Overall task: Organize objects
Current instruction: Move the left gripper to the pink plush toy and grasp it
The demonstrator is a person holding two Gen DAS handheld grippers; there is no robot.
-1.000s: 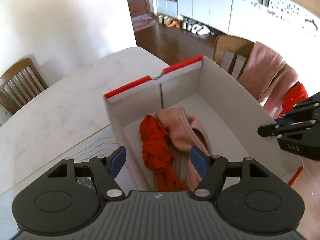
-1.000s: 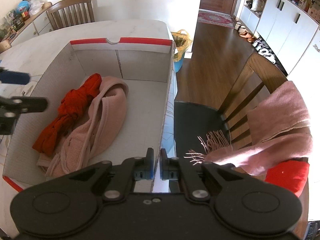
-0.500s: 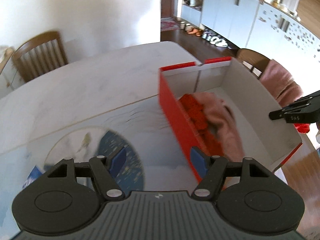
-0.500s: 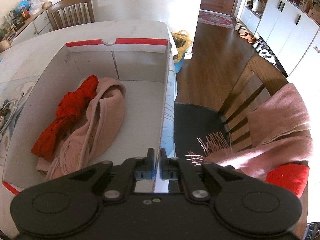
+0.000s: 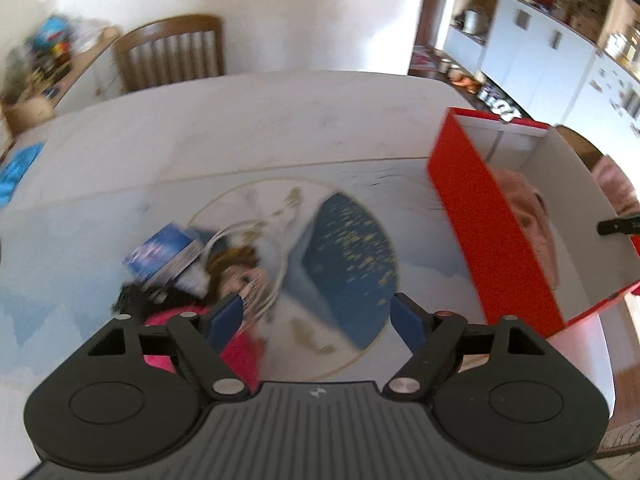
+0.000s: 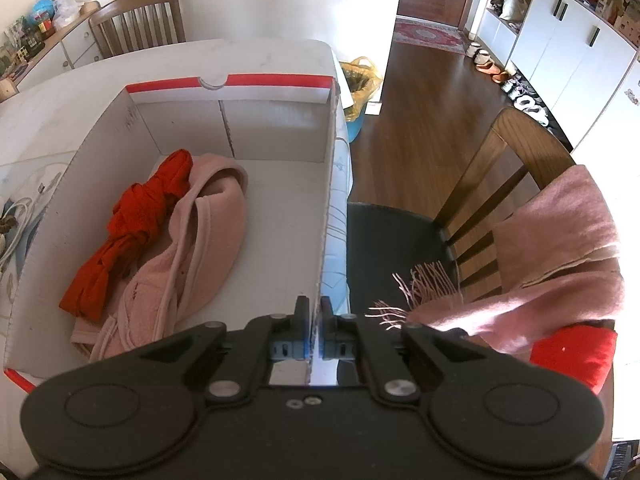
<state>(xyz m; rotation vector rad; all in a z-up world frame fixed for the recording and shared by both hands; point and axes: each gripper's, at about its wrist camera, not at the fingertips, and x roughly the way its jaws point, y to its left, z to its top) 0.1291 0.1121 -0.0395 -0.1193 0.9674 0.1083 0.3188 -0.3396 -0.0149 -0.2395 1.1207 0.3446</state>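
A white cardboard box with red outer walls [image 5: 492, 240] [image 6: 280, 120] stands on the table. A red cloth [image 6: 136, 216] and a pink garment [image 6: 208, 224] [image 5: 528, 208] lie in it. My right gripper [image 6: 314, 312] is shut on the top edge of the box's right wall. Left of the box, my left gripper [image 5: 316, 312] hangs over the table with its jaws opening and nothing between them. Just past its left finger lies a blurred pile: a blue booklet [image 5: 164, 252], a white cable [image 5: 256, 248], a brown thing [image 5: 236, 264] and something pink [image 5: 236, 352].
A round blue-patterned mat [image 5: 348, 240] lies under the pile. A wooden chair [image 6: 500, 184] right of the table carries a pink fringed scarf [image 6: 560, 248] and a red item [image 6: 572, 352]. Another chair [image 5: 172, 52] stands at the far side. A yellow bag [image 6: 360, 80] sits on the floor.
My left gripper has swung left, away from the box and over the pile on the mat, and its jaws stand wider. The right gripper has kept its hold on the box wall.
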